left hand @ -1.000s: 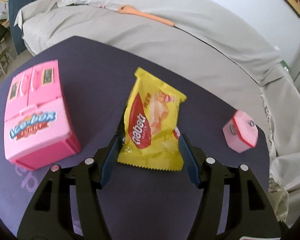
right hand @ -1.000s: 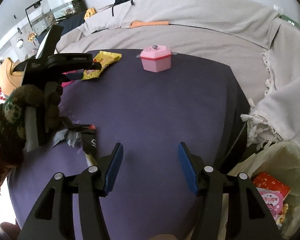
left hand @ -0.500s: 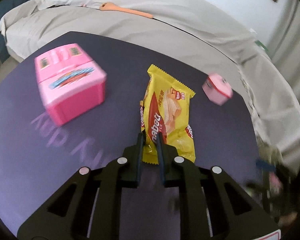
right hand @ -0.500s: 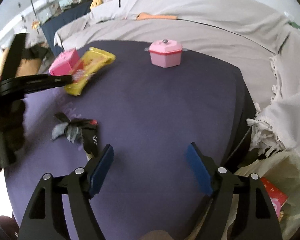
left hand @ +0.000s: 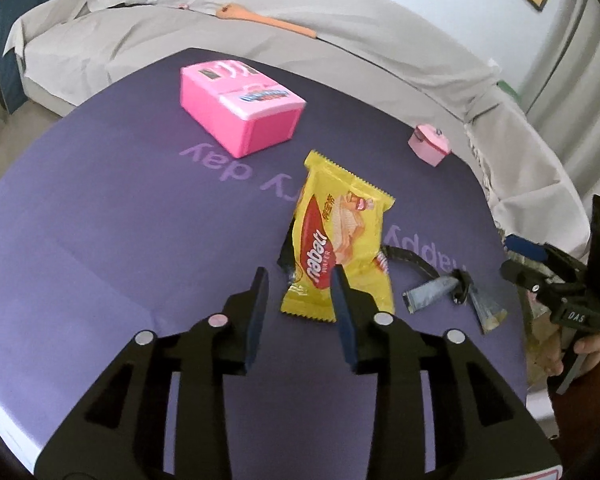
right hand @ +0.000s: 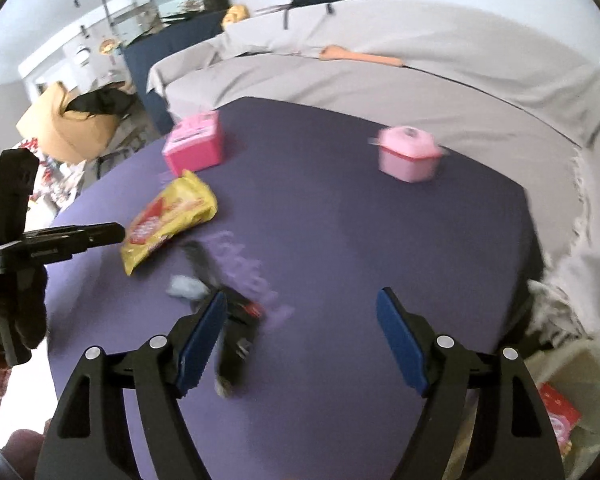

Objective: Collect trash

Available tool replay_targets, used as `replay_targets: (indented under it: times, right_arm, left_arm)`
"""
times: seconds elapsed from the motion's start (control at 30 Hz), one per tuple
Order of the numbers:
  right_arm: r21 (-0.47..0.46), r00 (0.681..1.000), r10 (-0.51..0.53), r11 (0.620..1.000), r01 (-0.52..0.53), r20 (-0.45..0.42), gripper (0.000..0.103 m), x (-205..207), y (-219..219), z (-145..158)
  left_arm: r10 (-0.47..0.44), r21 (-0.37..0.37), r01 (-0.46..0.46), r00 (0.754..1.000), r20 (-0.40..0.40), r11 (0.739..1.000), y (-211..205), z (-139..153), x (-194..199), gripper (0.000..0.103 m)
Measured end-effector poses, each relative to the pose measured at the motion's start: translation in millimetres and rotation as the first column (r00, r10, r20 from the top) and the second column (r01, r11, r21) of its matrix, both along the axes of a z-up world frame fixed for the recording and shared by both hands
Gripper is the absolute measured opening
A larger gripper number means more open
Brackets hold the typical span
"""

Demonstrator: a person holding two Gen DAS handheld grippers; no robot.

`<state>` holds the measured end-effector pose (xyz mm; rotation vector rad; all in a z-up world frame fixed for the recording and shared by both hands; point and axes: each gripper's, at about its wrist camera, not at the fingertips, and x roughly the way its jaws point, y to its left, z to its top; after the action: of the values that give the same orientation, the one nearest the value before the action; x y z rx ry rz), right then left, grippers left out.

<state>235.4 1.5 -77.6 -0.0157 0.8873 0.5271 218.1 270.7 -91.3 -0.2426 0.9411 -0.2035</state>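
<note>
Between the blue pads of the left gripper (left hand: 298, 296) nothing is clenched: the jaws have just been opening, and the yellow wafer packet (left hand: 338, 246) lies released on the purple tablecloth (left hand: 100, 240), its near edge partly behind the right-hand pad, though I cannot tell whether that pad touches it. Just to the right of the packet lies a crumpled black and silver wrapper (left hand: 444, 288), flat on the cloth. Further out on the table sit two closed containers, a pink toy fridge box (left hand: 240, 106) lying on its back beyond the packet and a small pink lidded pot (left hand: 430, 145) near the far right edge; whatever is inside either is hidden. The right gripper (right hand: 300, 340) hangs with its jaws spread wide and empty, the black wrapper (right hand: 236, 344) lying blurred on the cloth just beside its left pad. Off the table's right edge, a pale translucent bag (right hand: 572, 384) stands open, and in it a red and pink packet (right hand: 556, 420) shows. Around the table runs a sofa under a beige cover (left hand: 360, 64), with an orange long-handled thing (left hand: 268, 20) lying on its seat.
</note>
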Motion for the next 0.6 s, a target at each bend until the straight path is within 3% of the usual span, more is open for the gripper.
replay_targets:
  times: [0.13, 0.3, 0.43, 0.6]
  right_arm:
    - [0.019, 0.998, 0.057, 0.998, -0.057, -0.031, 0.07, 9.1, 28.3, -6.2]
    - [-0.036, 0.99, 0.104, 0.993, -0.108, -0.097, 0.045, 6.9, 55.7, -25.2]
    - [-0.104, 0.996, 0.061, 0.992, -0.067, -0.058, 0.038, -6.7, 55.6, -23.2]
    - [-0.098, 0.997, -0.042, 0.994, 0.036, -0.057, 0.035, -17.1, 25.1, -17.0]
  left_arm:
    - [0.025, -0.031, -0.025, 1.0, 0.013, 0.999, 12.8, 2.2, -7.1, 0.038]
    - [0.048, -0.041, -0.047, 0.999, 0.023, 0.998, 22.6, 2.4, -12.0, 0.043]
    - [0.028, -0.03, -0.027, 0.999, 0.036, 0.999, 15.0, 1.9, -4.5, 0.045]
    - [0.024, 0.003, -0.024, 0.999, 0.024, 1.0, -4.0, -5.6, 16.9, 0.046]
